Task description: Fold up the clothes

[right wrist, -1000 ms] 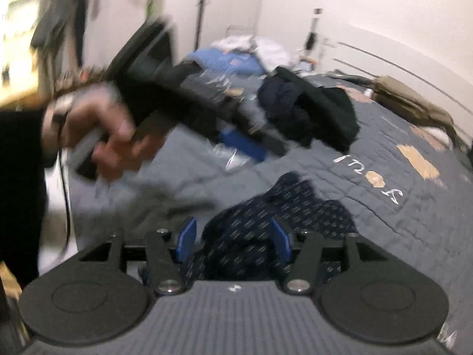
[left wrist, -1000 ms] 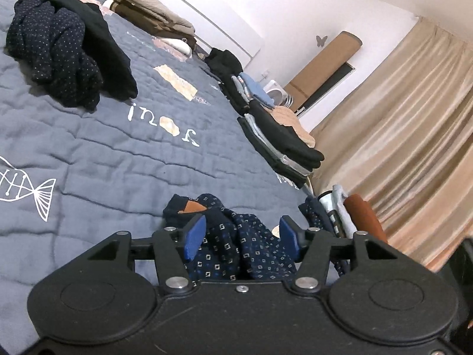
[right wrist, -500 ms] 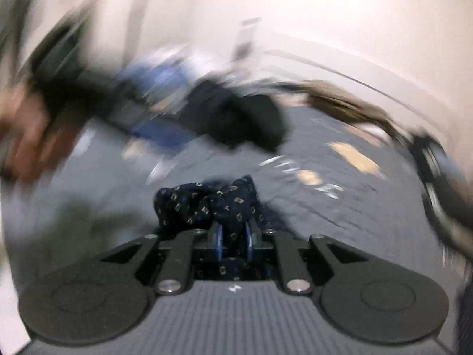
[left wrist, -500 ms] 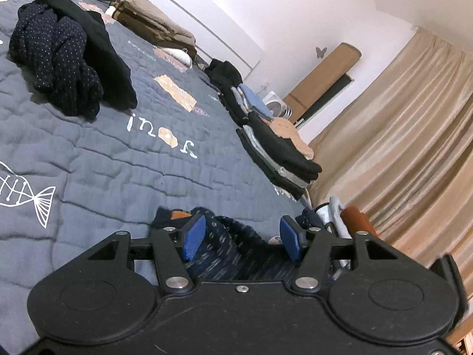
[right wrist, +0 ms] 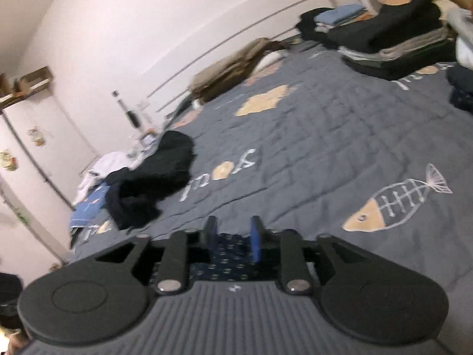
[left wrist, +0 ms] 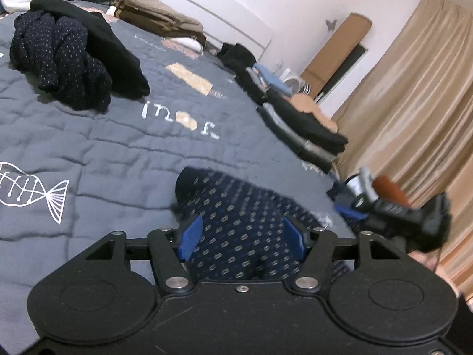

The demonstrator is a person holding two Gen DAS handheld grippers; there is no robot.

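Spreading patterned navy garment (left wrist: 236,216) across bed (left wrist: 88,153); right hand-held gripper (right wrist: 232,238) just reopened after pinch, cloth loose between jaws; left hand-held gripper (left wrist: 241,233) widening, apart, unclamped.

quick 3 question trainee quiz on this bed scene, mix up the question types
1. True or false: the patterned navy garment lies between the fingers of the left gripper.
2. Multiple choice: the folded stack with a black top layer sits a) near the bed edge by the curtain, b) on the floor, c) on a chair.
3. Fill in: the quilt shows a stitched ____ skeleton.

Key: 1 true. 2 a. 3 fish.
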